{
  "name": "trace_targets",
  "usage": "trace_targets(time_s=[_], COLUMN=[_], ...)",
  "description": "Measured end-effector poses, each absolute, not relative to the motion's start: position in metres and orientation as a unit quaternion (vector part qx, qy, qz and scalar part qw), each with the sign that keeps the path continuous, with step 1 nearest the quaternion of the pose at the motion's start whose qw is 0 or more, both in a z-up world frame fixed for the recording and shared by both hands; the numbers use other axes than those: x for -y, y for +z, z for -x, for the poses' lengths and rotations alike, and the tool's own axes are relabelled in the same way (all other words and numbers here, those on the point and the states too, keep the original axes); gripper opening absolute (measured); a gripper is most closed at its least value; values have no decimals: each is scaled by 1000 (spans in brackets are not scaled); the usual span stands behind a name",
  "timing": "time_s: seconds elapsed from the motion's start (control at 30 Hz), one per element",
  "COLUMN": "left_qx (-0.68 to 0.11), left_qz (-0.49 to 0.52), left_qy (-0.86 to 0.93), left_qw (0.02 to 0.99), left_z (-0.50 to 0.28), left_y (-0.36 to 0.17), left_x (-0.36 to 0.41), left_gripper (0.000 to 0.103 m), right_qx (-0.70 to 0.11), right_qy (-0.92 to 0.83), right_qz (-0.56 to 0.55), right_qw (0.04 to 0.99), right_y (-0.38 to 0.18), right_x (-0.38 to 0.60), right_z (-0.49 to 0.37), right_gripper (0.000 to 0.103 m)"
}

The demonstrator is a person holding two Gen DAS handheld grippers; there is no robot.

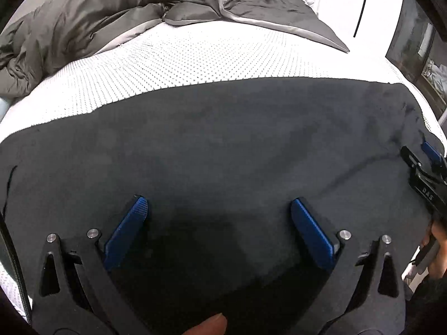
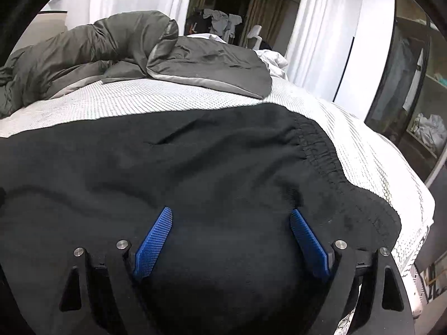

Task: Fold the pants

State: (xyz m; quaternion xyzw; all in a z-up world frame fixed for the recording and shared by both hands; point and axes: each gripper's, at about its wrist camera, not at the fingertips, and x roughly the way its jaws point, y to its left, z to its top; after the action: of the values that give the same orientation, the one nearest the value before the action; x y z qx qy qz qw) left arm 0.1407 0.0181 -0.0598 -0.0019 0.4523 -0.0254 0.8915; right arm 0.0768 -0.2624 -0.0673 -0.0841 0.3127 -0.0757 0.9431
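pants [image 1: 223,145] cut off at left and bottom edges, right gripper [image 1: 431,164] mostly out of frame

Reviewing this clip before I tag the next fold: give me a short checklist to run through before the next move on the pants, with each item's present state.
1. Pants lie spread on the bed: ok.
2. Left gripper jaws open, nothing between them: ok.
3. Right gripper jaws open over the cloth near the waistband: ok.
4. Waistband lies flat: not ok; it is puckered and wavy.
5. Grey duvet clear of the pants: ok, white mattress shows between them.
6. Leg ends aligned: cannot tell; they are out of view.
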Motion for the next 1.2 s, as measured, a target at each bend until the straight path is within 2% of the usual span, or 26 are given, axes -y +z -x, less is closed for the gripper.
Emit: trace_targets(time_s=[0.3,0.47,0.63,0.73,0.87,0.97,1.07,1.2], left_qx=[-422,-477,-483,-479,-488,-471,-434,-427], left_qz=[-82,-110,-71,-72,-45,-34,-37,-70], left_qy=[-108,-113,-93,-36,5,-4,-62,-98], left_qw=[896,865,868,874,872,881,898,896], left_z=[-162,-195,-201,-199,-198,-192,-186,-196], left_y=[-19,-51,-58,-55,-53,-39,-15,-8], left_x=[40,58,23,-18,-65,-76,-55,-14], left_gripper=[102,102,103,103,103,102,102,102], right_qx=[-336,-348,-321,-326,-320,-334,-342,-369], right_qy=[119,57,-103,-87,-97,-32,46,64], right_qz=[-36,55,131,92,117,32,-43,53], right_qw=[934,934,932,937,935,942,938,926], right_y=[-54,-74,-75,-72,-68,-55,-39,-22], right_x=[240,223,250,270,262,270,265,201], right_z=[-78,-92,-96,-91,-87,-80,-82,-110], right_gripper=[88,88,88,87,88,88,88,88])
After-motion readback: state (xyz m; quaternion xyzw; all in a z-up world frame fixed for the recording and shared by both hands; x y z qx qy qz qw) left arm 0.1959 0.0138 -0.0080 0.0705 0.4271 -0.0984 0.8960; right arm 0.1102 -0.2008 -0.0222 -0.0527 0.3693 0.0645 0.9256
